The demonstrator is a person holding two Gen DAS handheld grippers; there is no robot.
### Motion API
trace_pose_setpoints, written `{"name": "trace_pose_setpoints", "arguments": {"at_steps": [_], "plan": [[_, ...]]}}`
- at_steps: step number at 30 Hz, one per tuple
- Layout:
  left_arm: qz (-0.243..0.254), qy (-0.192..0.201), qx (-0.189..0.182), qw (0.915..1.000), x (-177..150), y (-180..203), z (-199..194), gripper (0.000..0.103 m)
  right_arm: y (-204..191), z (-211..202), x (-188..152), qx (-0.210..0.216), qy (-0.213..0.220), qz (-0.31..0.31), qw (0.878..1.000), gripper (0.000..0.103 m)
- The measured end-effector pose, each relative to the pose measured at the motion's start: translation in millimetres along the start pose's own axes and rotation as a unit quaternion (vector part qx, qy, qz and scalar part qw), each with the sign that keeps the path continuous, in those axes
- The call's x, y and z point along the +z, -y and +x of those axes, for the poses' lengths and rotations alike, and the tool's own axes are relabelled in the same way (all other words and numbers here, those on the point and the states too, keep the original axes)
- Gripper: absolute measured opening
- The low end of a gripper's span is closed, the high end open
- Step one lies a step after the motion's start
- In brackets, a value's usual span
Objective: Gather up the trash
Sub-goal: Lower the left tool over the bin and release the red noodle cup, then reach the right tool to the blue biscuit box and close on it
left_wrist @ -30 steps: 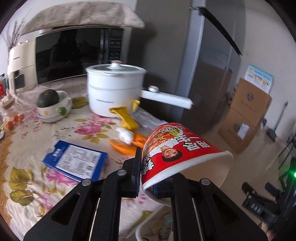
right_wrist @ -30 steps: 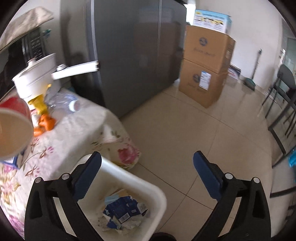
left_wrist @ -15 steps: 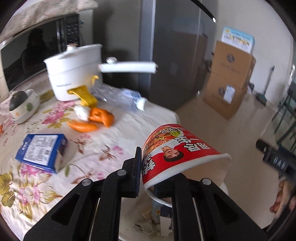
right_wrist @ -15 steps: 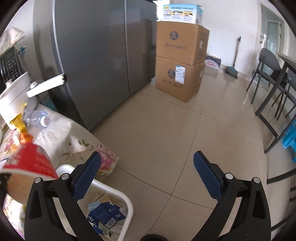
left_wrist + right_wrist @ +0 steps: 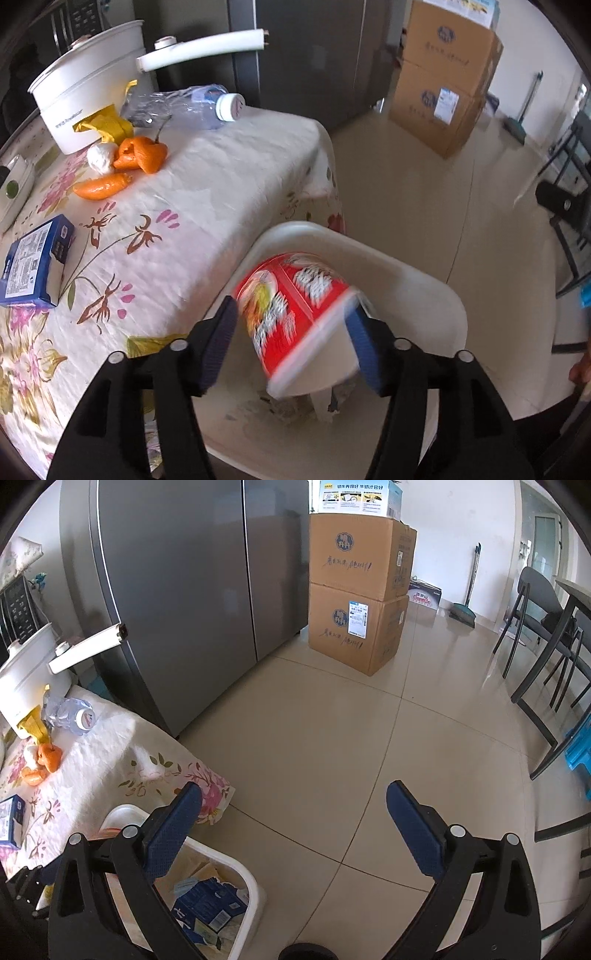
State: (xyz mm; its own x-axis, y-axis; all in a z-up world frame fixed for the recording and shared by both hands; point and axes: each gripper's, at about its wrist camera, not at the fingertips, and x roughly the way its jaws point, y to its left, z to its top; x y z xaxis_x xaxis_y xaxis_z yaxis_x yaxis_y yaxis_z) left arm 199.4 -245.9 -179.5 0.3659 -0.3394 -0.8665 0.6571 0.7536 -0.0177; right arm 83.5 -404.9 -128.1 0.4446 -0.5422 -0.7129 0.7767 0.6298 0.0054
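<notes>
- Now that its jaws have just sprung wide, the left gripper (image 5: 291,341) no longer clamps the red noodle cup (image 5: 295,314), which hangs blurred between them over the white bin (image 5: 436,295).
- One piece is as good as binned; orange peels (image 5: 140,155), crushed bottle (image 5: 184,105) and blue carton (image 5: 33,262) remain on the table.
- Empty and spread wide, the right gripper (image 5: 293,825) waits beside the bin.

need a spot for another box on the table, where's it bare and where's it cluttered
Bare: the cloth between the blue box and the table's corner, beside the bin. Crowded: the far end by the white pot, with orange peels, yellow wrapper and crushed bottle.
</notes>
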Motion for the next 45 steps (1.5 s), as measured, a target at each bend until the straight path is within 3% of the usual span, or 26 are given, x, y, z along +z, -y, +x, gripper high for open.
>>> {"name": "trace_pose_setpoints", "arguments": {"at_steps": [2, 12, 20, 25, 28, 31, 32, 33, 35, 37, 40, 45], "plan": [[0.005, -0.008, 0.003, 0.9999, -1.4, 1.9, 0.4, 0.075, -1.7, 1.1, -0.5, 0.002, -0.003, -0.002, 1.0, 0.096], [-0.004, -0.004, -0.005, 1.0, 1.4, -12.9, -21.1, 0.079, -22.2, 1.7, -1.3, 0.019, -0.011, -0.013, 1.0, 0.096], [-0.077, 0.014, 0.012, 0.9968, 6.0, -73.9, -44.3, 0.079, -66.3, 0.9, -12.0, 0.049, -0.02, -0.065, 0.996, 0.096], [-0.152, 0.04, 0.018, 0.9873, 4.8, -132.1, -70.6, 0.079, -118.9, -6.5, -28.1, 0.115, -0.033, -0.143, 0.982, 0.096], [-0.201, 0.066, 0.028, 0.9771, 3.5, -172.7, -92.3, 0.081, -166.7, -25.3, -40.7, 0.183, -0.02, -0.233, 0.955, 0.096], [-0.254, 0.093, 0.034, 0.9621, -3.5, -215.8, -115.9, 0.082, -215.8, -49.6, -52.4, 0.241, 0.001, -0.316, 0.918, 0.096], [-0.276, 0.102, 0.034, 0.9552, -7.7, -233.0, -125.3, 0.082, -232.4, -56.1, -55.0, 0.263, 0.003, -0.341, 0.902, 0.096], [-0.292, 0.108, 0.034, 0.9496, -11.4, -245.7, -131.8, 0.082, -255.7, -65.0, -58.4, 0.289, 0.007, -0.377, 0.88, 0.096], [-0.336, 0.125, 0.029, 0.9331, -23.9, -279.3, -151.0, 0.083, -284.0, -75.8, -62.6, 0.316, 0.012, -0.422, 0.85, 0.096], [-0.368, 0.137, 0.025, 0.9195, -34.9, -303.6, -165.4, 0.084, -320.2, -88.2, -66.6, 0.336, 0.017, -0.476, 0.812, 0.096], [-0.403, 0.154, 0.03, 0.9018, -51.8, -334.8, -184.4, 0.084, -358.5, -98.0, -71.2, 0.351, 0.016, -0.516, 0.781, 0.096], [-0.428, 0.167, 0.04, 0.8873, -75.0, -367.4, -203.0, 0.084, -410.4, -97.5, -79.3, 0.362, 0.0, -0.554, 0.75, 0.096]]}}
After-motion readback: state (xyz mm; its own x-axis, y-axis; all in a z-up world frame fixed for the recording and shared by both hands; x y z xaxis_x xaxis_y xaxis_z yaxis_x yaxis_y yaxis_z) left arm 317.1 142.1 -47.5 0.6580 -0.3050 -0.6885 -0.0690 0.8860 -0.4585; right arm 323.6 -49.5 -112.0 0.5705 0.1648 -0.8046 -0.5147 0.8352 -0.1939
